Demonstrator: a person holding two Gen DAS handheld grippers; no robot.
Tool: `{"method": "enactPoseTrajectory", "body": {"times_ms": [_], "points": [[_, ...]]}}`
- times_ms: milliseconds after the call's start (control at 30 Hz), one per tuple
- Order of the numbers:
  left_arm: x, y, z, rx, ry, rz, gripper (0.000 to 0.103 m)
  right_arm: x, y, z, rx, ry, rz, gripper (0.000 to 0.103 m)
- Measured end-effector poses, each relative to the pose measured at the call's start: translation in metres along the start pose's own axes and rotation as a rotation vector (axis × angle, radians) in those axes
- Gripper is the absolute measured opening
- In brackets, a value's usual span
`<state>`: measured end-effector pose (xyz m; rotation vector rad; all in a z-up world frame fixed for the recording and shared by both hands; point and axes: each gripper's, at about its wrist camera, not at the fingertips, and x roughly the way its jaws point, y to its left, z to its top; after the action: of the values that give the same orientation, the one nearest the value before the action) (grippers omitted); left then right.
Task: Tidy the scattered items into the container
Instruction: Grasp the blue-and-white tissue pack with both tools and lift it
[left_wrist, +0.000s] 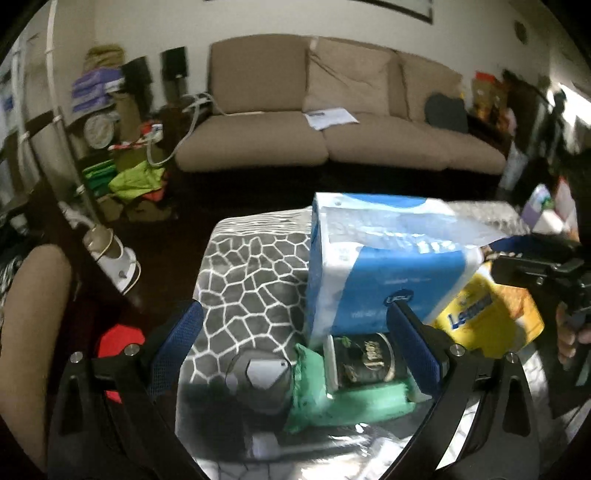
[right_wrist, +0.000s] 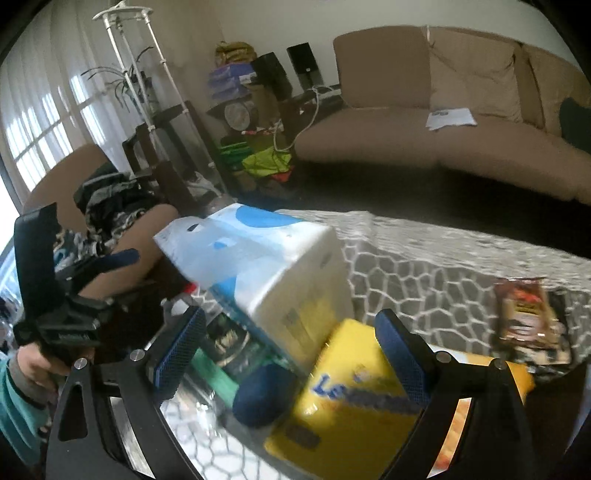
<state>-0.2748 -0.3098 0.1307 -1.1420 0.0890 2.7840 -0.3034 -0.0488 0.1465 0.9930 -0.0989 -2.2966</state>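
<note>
A clear plastic container (left_wrist: 369, 446) sits on the grey patterned table (left_wrist: 243, 280). In it lie a blue-and-white tissue pack (left_wrist: 384, 273), a yellow packet (left_wrist: 480, 317), a dark tin (left_wrist: 365, 360), a green pack (left_wrist: 354, 406) and a grey-capped item (left_wrist: 258, 376). My left gripper (left_wrist: 295, 347) is open over the container, empty. My right gripper (right_wrist: 291, 354) is open above the yellow packet (right_wrist: 354, 398) and a dark blue item (right_wrist: 262, 391), beside the tissue pack (right_wrist: 273, 266). A brown snack packet (right_wrist: 524, 314) lies on the table outside the container.
A tan sofa (left_wrist: 332, 122) stands behind the table with papers (left_wrist: 330, 118) on it. Cluttered shelves and bags (left_wrist: 122, 147) stand at the left. A red object (left_wrist: 118, 343) lies low beside the table. The other hand-held gripper (right_wrist: 62, 295) shows at the left.
</note>
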Motion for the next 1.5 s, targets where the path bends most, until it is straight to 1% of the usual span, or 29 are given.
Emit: {"method": "enactPoseTrajectory", "body": {"times_ms": [67, 167, 300, 333, 367, 400, 500, 600, 733, 800, 833, 867, 900, 933, 1000, 1067, 1167, 1267, 1333, 1433, 1500], "points": [[0.010, -0.002, 0.002, 0.035, -0.003, -0.007, 0.100, 0.014, 0.001, 0.002, -0.019, 0.006, 0.000, 0.094], [0.020, -0.009, 0.009, 0.092, -0.027, -0.061, 0.100, 0.026, 0.009, 0.007, -0.084, -0.006, 0.007, 0.094], [0.036, -0.021, 0.014, 0.186, -0.017, -0.097, 0.100, 0.038, 0.016, 0.013, -0.132, -0.007, 0.014, 0.094], [0.038, -0.024, 0.014, 0.201, -0.022, -0.098, 0.100, 0.038, 0.016, 0.016, -0.152, -0.017, 0.013, 0.096], [0.041, -0.025, 0.015, 0.210, -0.024, -0.102, 0.100, 0.039, 0.016, 0.017, -0.167, -0.021, 0.007, 0.100], [0.044, -0.026, 0.015, 0.215, -0.021, -0.107, 0.100, 0.040, 0.016, 0.018, -0.183, -0.024, 0.002, 0.103], [0.049, -0.027, 0.013, 0.212, -0.019, -0.117, 0.100, 0.045, 0.014, 0.022, -0.218, -0.025, -0.020, 0.103], [0.043, -0.022, 0.011, 0.196, -0.046, -0.135, 0.100, 0.047, 0.013, 0.024, -0.202, -0.022, 0.004, 0.103], [0.021, -0.004, 0.013, 0.149, -0.108, -0.172, 0.100, 0.029, 0.013, 0.029, -0.209, -0.082, 0.002, 0.103], [0.012, 0.003, 0.017, 0.129, -0.145, -0.168, 0.100, 0.022, 0.016, 0.030, -0.230, -0.110, -0.003, 0.102], [0.009, 0.005, 0.020, 0.122, -0.155, -0.158, 0.100, 0.019, 0.020, 0.030, -0.266, -0.116, -0.021, 0.093], [0.007, 0.006, 0.023, 0.119, -0.164, -0.153, 0.100, 0.020, 0.023, 0.030, -0.292, -0.105, -0.027, 0.074], [0.005, 0.008, 0.027, 0.116, -0.171, -0.155, 0.100, 0.023, 0.027, 0.031, -0.322, -0.081, -0.030, 0.061], [0.004, 0.008, 0.030, 0.118, -0.174, -0.157, 0.100, 0.026, 0.032, 0.031, -0.358, -0.057, -0.034, 0.044], [0.004, 0.005, 0.037, 0.134, -0.174, -0.158, 0.100, 0.027, 0.039, 0.030, -0.396, -0.055, -0.047, 0.040], [0.006, -0.001, 0.040, 0.154, -0.179, -0.126, 0.099, 0.028, 0.044, 0.032, -0.410, -0.051, -0.039, 0.015], [0.011, -0.007, 0.045, 0.168, -0.167, -0.123, 0.094, 0.032, 0.042, 0.035, -0.365, -0.058, -0.066, 0.014], [0.017, -0.011, 0.048, 0.163, -0.163, -0.111, 0.092, 0.031, 0.033, 0.039, -0.288, -0.072, -0.039, 0.013], [0.020, -0.010, 0.053, 0.139, -0.160, -0.100, 0.092, 0.031, 0.028, 0.041, -0.247, -0.077, -0.020, 0.013], [0.021, -0.003, 0.058, 0.092, -0.179, -0.080, 0.092, 0.027, 0.025, 0.042, -0.222, -0.083, 0.001, 0.013], [0.026, 0.000, 0.062, 0.071, -0.162, -0.091, 0.092, 0.024, 0.024, 0.042, -0.211, -0.087, 0.009, 0.013]]}}
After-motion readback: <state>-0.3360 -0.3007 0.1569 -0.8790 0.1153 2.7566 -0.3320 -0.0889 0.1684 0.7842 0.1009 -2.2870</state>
